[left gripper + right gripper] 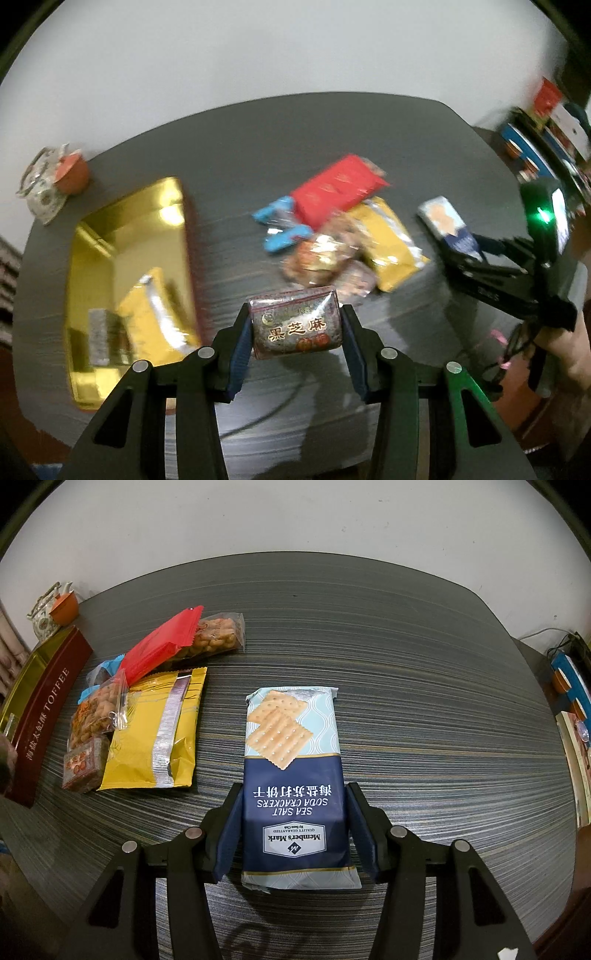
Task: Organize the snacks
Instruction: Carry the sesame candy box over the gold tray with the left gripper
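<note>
Left wrist view: left gripper [295, 332] clamps the small sesame block [294, 325] at centre frame by its short ends; it looks light, stiff, slippery-wrapped. Right gripper [293, 812] pinches the brittle soda cracker pack [293, 768] mid-length.

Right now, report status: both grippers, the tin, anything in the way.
Left gripper shut on black sesame bar, lifted. Right gripper shut on soda crackers, on the table. Gold tin open, yellow packet inside. Nothing in the way.
</note>
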A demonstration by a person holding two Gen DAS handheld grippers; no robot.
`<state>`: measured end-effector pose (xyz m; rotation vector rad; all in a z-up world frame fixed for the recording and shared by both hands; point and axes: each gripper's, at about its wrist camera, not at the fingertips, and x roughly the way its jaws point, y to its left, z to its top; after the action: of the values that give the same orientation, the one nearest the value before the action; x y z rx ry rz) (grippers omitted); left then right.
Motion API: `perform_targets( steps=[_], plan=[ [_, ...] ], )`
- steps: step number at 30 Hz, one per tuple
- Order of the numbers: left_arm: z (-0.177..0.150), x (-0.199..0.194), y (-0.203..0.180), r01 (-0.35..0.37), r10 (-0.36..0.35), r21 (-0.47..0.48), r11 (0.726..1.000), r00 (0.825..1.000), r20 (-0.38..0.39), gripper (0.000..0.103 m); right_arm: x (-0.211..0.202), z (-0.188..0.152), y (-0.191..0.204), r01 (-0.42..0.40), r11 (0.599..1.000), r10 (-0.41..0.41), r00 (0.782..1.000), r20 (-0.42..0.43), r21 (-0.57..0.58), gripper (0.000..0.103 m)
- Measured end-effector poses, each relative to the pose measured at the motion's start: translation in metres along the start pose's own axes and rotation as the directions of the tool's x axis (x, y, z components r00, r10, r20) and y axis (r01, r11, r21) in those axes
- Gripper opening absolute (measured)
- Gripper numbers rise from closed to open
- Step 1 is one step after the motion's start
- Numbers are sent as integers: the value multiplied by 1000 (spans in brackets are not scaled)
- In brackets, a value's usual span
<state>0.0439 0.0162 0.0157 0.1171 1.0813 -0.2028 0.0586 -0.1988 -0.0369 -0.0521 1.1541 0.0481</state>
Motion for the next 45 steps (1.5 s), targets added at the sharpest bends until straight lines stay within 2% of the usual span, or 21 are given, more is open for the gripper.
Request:
perform_targets(
  steps=[5, 15, 20, 30, 36, 45],
  plan=[
    [1, 0, 43, -61, 61, -60, 996, 998, -1, 46, 0, 1, 0, 1, 1000, -1, 1000, -2, 0, 51],
    [-12, -3, 131, -170, 169, -185, 968, 985, -20, 46, 3, 3, 0, 6, 1000, -6, 1000, -5, 4, 51],
    [-24, 5, 156, -199, 192, -194, 961, 980, -53, 46, 5, 5, 1, 11, 1000, -11, 1000, -8, 10, 51],
    [-40, 19, 175, -175, 163, -234, 957, 984, -68, 46, 6, 11, 7, 46, 998, -45, 999, -24, 32, 47],
    [-45, 21, 183, -139, 132, -247, 959, 990, -45, 47, 3, 10, 12, 68, 996, -66, 997, -34, 58, 47],
    [-51, 19, 184, -113, 113, -215, 970, 994, -12, 47, -13, 8, 19, 95, 991, -94, 995, -16, 99, 47]
  ],
)
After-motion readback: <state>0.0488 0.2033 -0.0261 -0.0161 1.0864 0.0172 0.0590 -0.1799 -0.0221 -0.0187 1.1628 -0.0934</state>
